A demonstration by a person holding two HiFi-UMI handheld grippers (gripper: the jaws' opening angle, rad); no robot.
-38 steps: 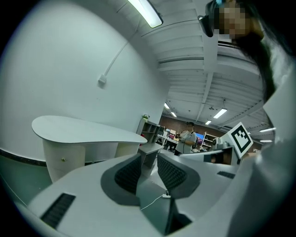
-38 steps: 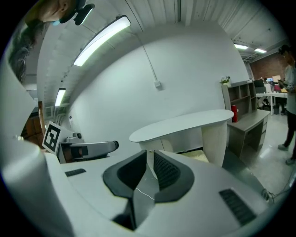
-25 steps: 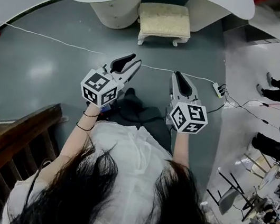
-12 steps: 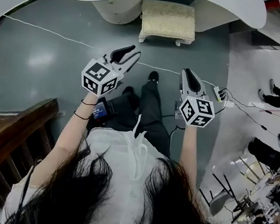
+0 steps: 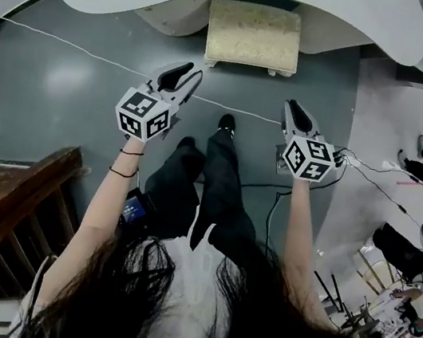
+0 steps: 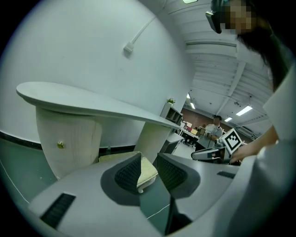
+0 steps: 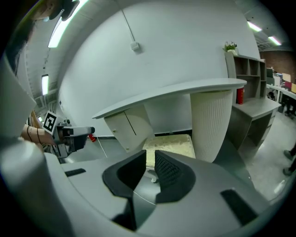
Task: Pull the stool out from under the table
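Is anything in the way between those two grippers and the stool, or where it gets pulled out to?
Nothing stands between the stool and the left gripper or right gripper. A thin white cable lies across the floor in front of the stool, where it would be dragged.

The right gripper points towards the table, its jaws drawn together with nothing between them; under the table's top stands the stool with its cream cushion, between the table's ribbed support and its support with cabinet doors; left of the table the left gripper is held level, its marker cube facing the camera; right of the table stands a shelf unit with a small plant on top; above the table a white cable runs down the wall.
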